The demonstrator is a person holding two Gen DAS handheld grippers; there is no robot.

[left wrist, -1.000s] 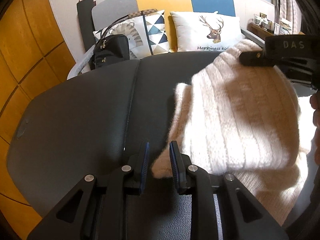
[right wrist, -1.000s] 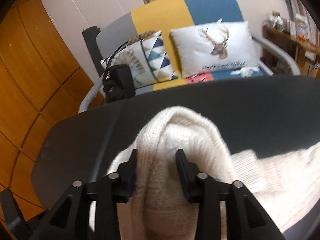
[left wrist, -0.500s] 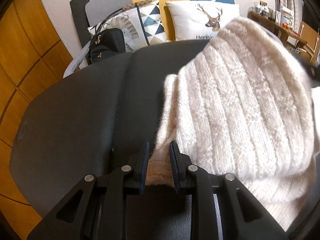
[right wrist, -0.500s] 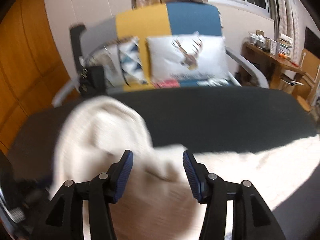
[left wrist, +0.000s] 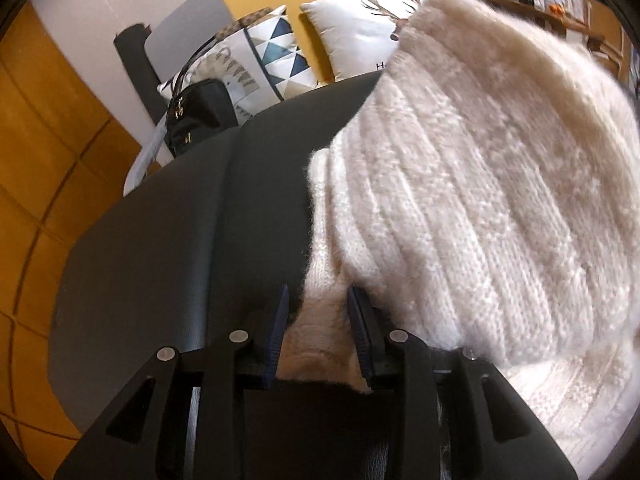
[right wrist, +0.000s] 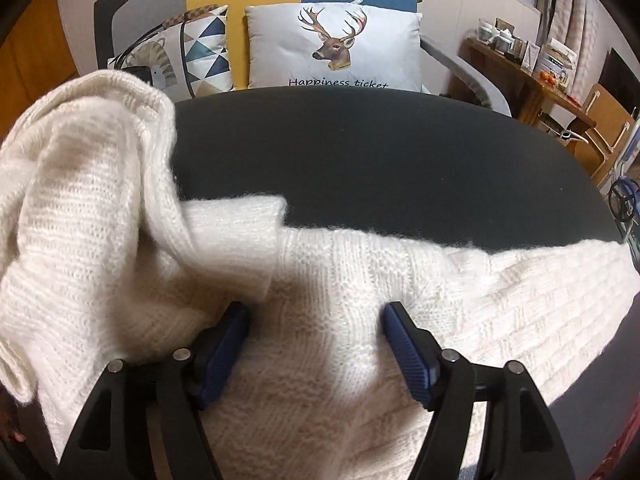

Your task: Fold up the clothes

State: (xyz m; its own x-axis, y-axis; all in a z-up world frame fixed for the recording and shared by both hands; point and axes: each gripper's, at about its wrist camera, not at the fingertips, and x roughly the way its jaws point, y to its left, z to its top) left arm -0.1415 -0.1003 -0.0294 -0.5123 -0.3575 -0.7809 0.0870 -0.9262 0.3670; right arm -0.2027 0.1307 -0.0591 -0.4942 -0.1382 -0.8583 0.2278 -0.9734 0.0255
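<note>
The cream knit sweater (right wrist: pixel 360 300) lies along the near edge of the black table (right wrist: pixel 380 160). The right gripper (right wrist: pixel 314 344), just opening, stands wide over the sweater. The left gripper (left wrist: pixel 316 332), loosening, straddles the folded sleeve's cuff (left wrist: pixel 316 340).

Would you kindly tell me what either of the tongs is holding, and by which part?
Neither grips now: the left tongs have just been opening around the fluffy cream knitted sweater's edge; the right tongs stand open over it.
</note>
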